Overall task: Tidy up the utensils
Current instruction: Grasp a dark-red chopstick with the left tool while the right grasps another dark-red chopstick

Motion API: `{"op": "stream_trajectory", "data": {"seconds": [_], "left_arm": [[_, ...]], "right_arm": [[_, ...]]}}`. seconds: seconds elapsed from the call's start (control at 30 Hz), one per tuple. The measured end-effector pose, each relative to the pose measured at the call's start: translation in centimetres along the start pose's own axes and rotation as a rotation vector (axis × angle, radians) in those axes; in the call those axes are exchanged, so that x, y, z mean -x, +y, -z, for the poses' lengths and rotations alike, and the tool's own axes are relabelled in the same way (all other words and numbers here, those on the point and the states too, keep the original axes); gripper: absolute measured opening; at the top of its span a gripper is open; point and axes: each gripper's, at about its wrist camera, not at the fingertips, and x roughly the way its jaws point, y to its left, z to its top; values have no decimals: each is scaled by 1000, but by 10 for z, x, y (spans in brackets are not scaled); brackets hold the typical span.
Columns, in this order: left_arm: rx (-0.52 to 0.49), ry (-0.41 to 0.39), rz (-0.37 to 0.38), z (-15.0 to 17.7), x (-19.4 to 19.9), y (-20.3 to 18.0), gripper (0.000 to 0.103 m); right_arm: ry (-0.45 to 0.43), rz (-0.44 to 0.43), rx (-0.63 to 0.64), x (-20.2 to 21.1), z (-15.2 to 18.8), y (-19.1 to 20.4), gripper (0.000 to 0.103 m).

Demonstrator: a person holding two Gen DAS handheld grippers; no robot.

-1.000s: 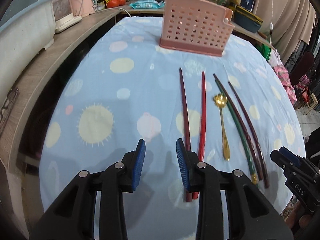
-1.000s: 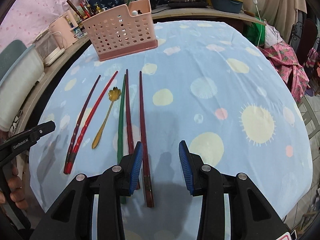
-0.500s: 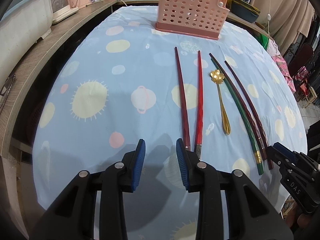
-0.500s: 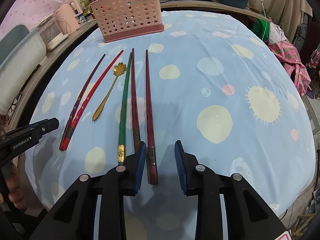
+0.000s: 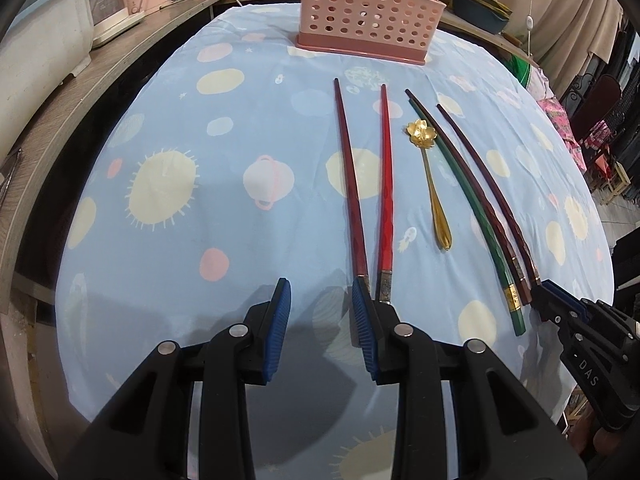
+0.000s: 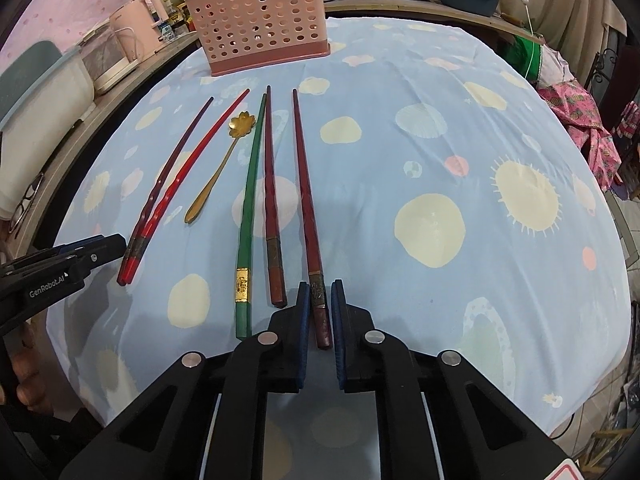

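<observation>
Several chopsticks and a gold flower-bowl spoon (image 6: 216, 176) lie side by side on the blue spotted tablecloth (image 6: 440, 140). A pink perforated holder (image 6: 260, 28) stands upright at the far end. My right gripper (image 6: 320, 292) is shut on the near end of the rightmost dark red chopstick (image 6: 304, 184), which still lies on the cloth. Left of it lie another dark red chopstick (image 6: 269, 184) and a green one (image 6: 250, 196). My left gripper (image 5: 321, 286) is open with nothing between its pads. Its right pad sits beside the near end of the leftmost dark red chopstick (image 5: 348, 184), next to a bright red one (image 5: 387, 184).
A wooden counter (image 5: 120, 80) runs along the left with a white tub (image 5: 36, 48) and pale appliances. Pots and bowls stand behind the table. Pink patterned cloth (image 6: 580, 112) hangs off to the right. A person's fingers (image 6: 24, 364) hold the left gripper's handle.
The right jaws have closed onto the end of the rightmost chopstick. Both grippers have drawn back toward the near ends of the chopsticks.
</observation>
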Motion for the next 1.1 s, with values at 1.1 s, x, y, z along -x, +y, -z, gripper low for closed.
{"op": "stream_trajectory", "data": {"seconds": [1.1], "left_arm": [[-21, 28, 3, 3, -5, -5, 10]], "right_arm": [[0, 0, 4, -1, 0, 1, 10]]}}
